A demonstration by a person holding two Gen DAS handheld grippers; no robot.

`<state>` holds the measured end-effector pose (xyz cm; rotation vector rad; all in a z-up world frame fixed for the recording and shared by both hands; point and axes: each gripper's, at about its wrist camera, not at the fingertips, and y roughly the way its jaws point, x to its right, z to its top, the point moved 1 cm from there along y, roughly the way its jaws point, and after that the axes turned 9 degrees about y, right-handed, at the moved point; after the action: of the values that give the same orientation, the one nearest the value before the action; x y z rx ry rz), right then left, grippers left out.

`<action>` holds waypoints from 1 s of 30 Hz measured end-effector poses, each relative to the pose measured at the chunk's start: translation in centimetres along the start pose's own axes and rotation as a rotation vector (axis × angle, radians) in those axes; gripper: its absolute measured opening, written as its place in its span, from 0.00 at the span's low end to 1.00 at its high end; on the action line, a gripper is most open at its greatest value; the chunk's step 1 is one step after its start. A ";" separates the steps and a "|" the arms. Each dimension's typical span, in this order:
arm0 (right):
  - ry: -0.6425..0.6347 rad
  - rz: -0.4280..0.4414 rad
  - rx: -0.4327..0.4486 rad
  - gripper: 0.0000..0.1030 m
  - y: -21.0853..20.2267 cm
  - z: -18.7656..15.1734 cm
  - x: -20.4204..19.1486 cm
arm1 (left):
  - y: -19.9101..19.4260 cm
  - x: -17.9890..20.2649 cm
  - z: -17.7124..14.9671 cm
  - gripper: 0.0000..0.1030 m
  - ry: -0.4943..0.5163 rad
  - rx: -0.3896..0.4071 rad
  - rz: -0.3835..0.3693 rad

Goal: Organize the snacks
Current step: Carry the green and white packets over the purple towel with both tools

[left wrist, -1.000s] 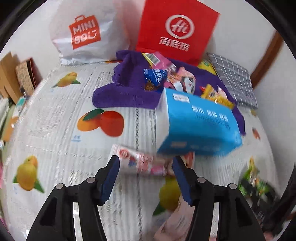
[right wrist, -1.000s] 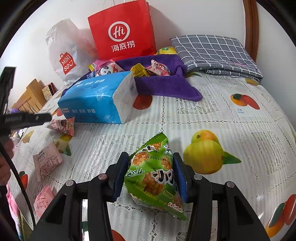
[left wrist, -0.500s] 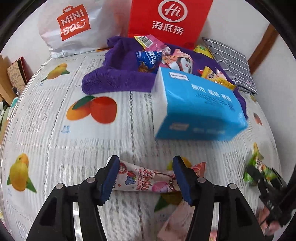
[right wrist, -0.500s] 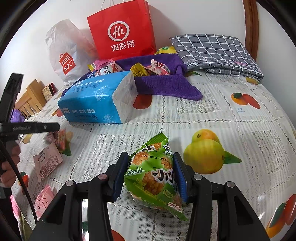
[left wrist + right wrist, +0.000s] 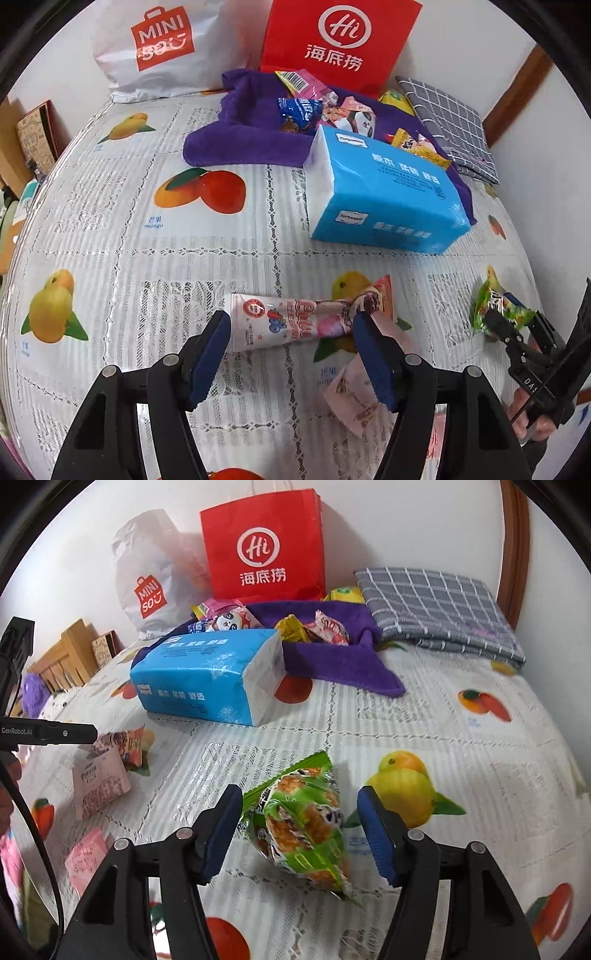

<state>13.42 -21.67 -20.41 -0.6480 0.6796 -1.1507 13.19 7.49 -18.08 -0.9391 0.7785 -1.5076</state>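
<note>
- Step in hand, as I judge it: both grippers are letting go of, or re-framing, loose snacks on the fruit-print tablecloth [image 5: 110,229]; gathering them onto the purple towel [image 5: 243,147] looks like the goal.
- The left gripper [image 5: 291,334] has its jaws opening; the long pink-and-white snack tube [image 5: 291,325] lies crosswise between them, the left pad clear of it, the right pad at its crimped end.
- The right gripper [image 5: 299,816] has its jaws opening too; the green snack packet [image 5: 306,823] rests on the cloth between them, gaps showing on both sides.
- Next move likely calls for closing squarely on each packet's body, then lifting.
- Ahead of both grippers, beyond the blue tissue pack [image 5: 384,192], the towel holds a heap of wrapped snacks [image 5: 325,110].
- Red paper bag [image 5: 340,40] and white Miniso bag [image 5: 162,48] stand behind; contents hidden.
</note>
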 end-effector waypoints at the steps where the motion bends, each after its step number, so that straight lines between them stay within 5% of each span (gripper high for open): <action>1: -0.001 0.002 0.003 0.62 -0.4 0.0 0.1 | -0.4 0.0 0.0 0.65 0.006 0.026 -0.002; 4: 0.008 0.003 0.003 0.62 -1.2 -0.3 0.6 | -1.2 0.3 0.4 0.65 0.048 0.061 -0.005; 16: 0.003 -0.022 -0.024 0.64 -1.3 -1.5 1.2 | 1.3 3.5 0.4 0.65 0.421 -0.003 0.117; 24: 0.011 -0.022 -0.037 0.64 -0.1 -1.0 1.2 | 3.8 3.0 1.6 0.65 0.409 -0.019 0.058; 26: 0.014 -0.025 -0.035 0.64 0.1 -0.9 1.1 | 3.8 3.1 1.5 0.61 0.407 -0.001 0.049; 30: 0.011 -0.031 -0.040 0.56 0.7 -0.6 0.9 | 3.3 3.2 1.1 0.36 0.403 0.032 0.038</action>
<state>13.60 -22.41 -21.52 -0.6889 0.7056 -1.1720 15.59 3.92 -20.00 -0.5973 1.0489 -1.6942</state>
